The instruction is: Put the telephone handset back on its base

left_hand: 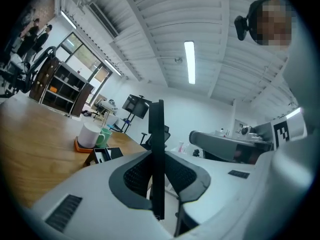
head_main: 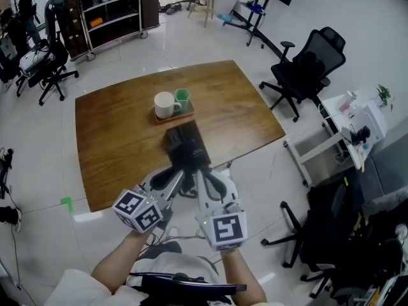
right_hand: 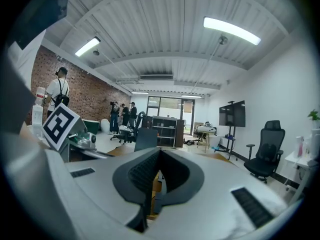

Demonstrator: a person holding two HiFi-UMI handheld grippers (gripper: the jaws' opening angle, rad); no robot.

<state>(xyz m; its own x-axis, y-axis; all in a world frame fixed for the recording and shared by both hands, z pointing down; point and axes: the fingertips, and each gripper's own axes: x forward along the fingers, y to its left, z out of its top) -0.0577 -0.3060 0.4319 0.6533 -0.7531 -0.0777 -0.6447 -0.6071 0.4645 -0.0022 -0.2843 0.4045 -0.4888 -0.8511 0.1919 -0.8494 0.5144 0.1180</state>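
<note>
Holding the handset just short of its base

My left claw (left_hand: 157, 158) is clenching the thin black telephone handset (left_hand: 156, 124) edge-on between its pads, which I am judging keeps it steady for lowering. The boxy black telephone base (head_main: 187, 144) is sitting ahead, near the front edge of the brown wooden worktop (head_main: 121, 126). My right claw (right_hand: 158, 159) is hovering alongside, pinched together on nothing, leaving the approach clear.
</note>
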